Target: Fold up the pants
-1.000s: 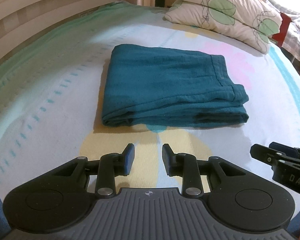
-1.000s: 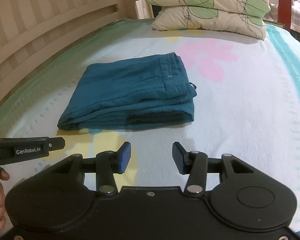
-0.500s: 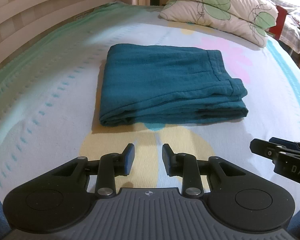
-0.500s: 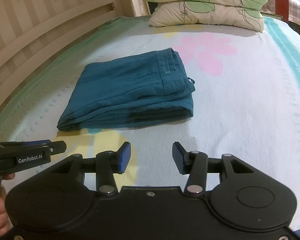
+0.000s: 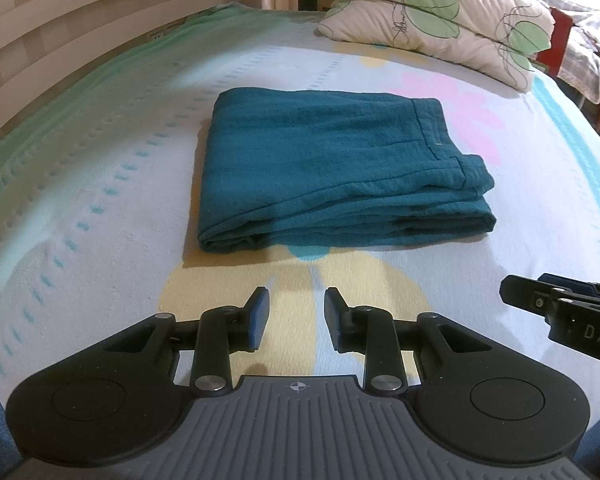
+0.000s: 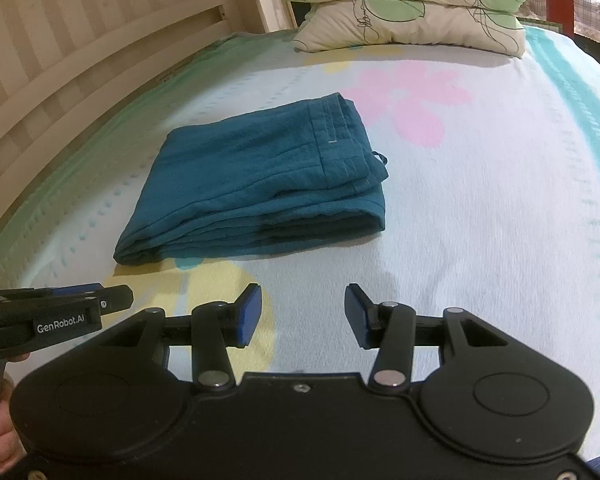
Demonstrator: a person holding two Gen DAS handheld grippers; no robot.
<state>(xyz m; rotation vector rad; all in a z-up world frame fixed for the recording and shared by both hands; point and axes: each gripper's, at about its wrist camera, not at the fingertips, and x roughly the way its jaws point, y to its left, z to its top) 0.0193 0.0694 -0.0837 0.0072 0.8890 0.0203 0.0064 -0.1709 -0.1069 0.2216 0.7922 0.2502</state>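
The teal pants lie on the bed as a compact folded stack, so folding seems finished, and the left hand-held gripper and right hand-held gripper hang open and empty before it.

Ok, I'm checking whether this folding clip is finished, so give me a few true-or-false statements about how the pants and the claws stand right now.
1. The teal pants lie folded in a flat stack on the bed sheet. True.
2. The left claw is clamped on the edge of the pants. False: its jaws are apart with nothing between them, short of the pants.
3. The right claw holds nothing. True.
4. The pants rest on top of the pillows. False: the pillows sit apart from the pants, at the far end of the bed.
5. The waistband end of the pants faces the pink flower print. True.
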